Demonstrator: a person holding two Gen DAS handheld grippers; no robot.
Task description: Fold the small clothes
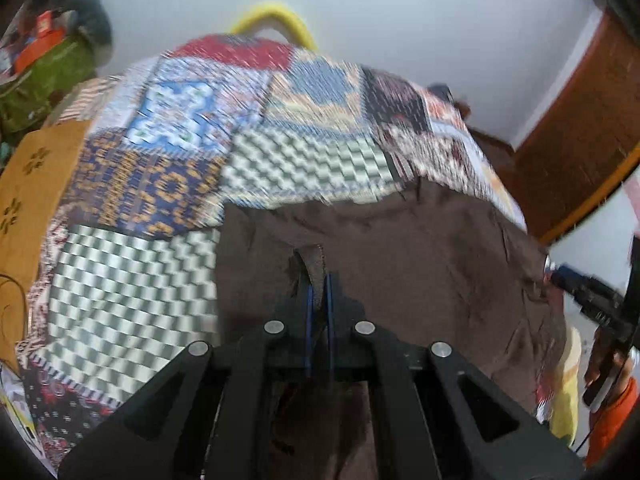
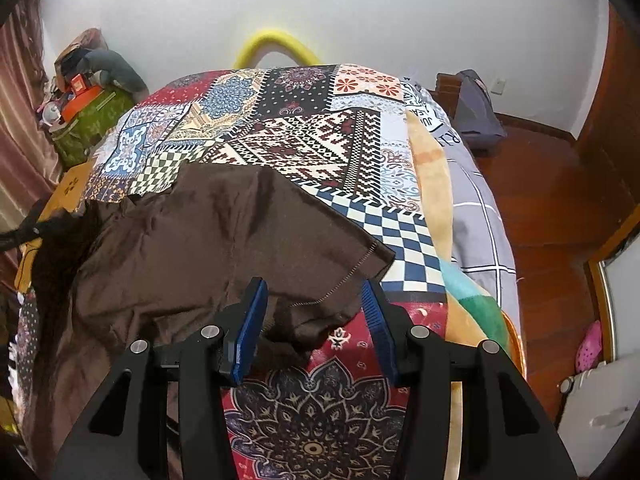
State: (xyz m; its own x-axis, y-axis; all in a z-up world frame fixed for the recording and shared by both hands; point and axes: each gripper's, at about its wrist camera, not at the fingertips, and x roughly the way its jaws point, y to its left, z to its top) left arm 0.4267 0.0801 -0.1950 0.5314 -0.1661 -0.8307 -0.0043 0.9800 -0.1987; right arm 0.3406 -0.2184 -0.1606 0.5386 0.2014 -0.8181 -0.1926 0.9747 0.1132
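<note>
Left wrist view: we're seeing the left gripper with jaws together, pinching a fold of the brown garment at lower centre (frame is motion-blurred). Garment is lying on the patchwork bedspread, filling centre to right.

Right wrist view: right gripper is sitting with jaws wide apart, straddling the stitched hem of the garment at lower centre. Garment is spreading from centre to left edge; yellow hoop is showing upper centre.

White walls, reddish wooden floor, pink curtain at left.
</note>
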